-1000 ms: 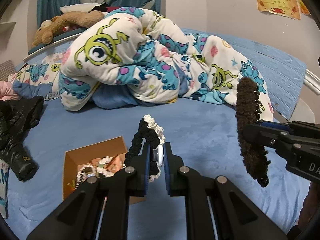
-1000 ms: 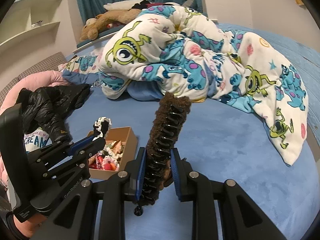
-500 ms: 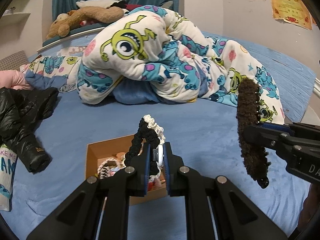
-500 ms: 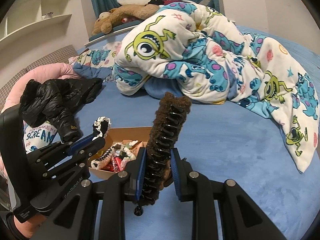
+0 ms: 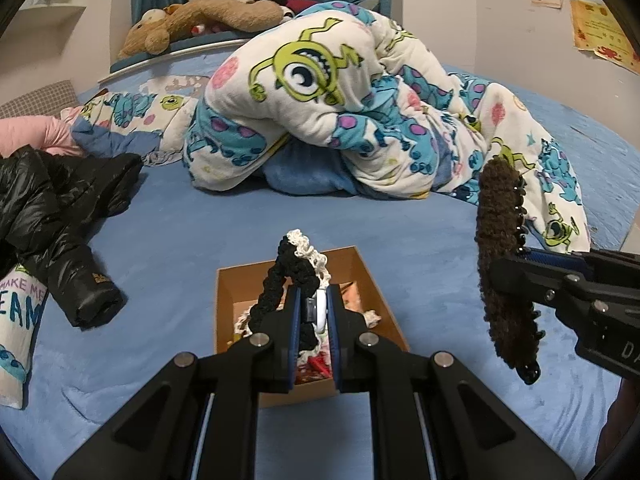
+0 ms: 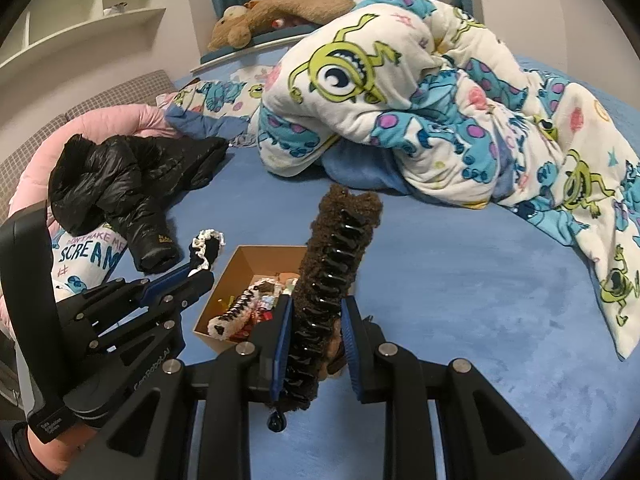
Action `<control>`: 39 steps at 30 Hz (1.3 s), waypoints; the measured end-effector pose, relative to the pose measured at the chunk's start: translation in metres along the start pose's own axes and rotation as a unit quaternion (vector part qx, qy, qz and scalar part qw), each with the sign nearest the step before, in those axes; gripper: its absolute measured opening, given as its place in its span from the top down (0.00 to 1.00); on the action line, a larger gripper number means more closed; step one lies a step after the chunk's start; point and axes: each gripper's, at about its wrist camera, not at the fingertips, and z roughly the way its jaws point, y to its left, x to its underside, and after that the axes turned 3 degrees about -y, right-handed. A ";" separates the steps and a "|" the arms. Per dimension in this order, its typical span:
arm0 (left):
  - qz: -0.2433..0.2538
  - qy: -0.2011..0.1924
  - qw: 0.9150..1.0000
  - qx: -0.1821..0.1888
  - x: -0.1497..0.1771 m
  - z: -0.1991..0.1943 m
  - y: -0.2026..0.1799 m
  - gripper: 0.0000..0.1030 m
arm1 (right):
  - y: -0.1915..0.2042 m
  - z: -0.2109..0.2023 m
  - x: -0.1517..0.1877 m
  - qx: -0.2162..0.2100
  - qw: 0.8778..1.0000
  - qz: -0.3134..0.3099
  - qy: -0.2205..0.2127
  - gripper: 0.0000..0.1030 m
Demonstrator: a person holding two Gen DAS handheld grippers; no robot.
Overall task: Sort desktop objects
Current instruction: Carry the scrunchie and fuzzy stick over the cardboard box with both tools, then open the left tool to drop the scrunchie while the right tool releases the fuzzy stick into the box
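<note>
Left gripper [image 5: 311, 318] clamped tight on black crocheted hair band [image 5: 280, 280] with cream lace edge; band loops up above the fingertips, directly over open cardboard box [image 5: 372, 284]. Right gripper [image 6: 316, 334] closed around fuzzy brown claw clip [image 6: 338, 256], black teeth facing camera, clip standing upright between the pads. Box on blue bed sheet [image 6: 460, 280], already containing more hair accessories [image 6: 240, 312], sitting just ahead of both grippers. Black puffer jacket [image 5: 56, 220] to the left; monster-print blanket [image 5: 340, 92] heaped behind; plush toy [image 5: 200, 20] on ledge at back.
</note>
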 end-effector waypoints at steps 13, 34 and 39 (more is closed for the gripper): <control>-0.014 0.021 1.000 -0.011 0.018 0.032 0.035 0.88 | 0.023 0.050 0.005 -0.008 1.000 -0.010 0.023 0.76; 0.005 0.055 0.998 -0.017 0.030 0.098 0.044 0.86 | 0.025 0.112 0.012 -0.007 0.998 -0.020 0.053 0.76; 0.002 0.064 0.998 -0.019 0.037 0.105 0.048 0.77 | 0.024 0.124 0.016 -0.005 0.998 -0.020 0.061 0.76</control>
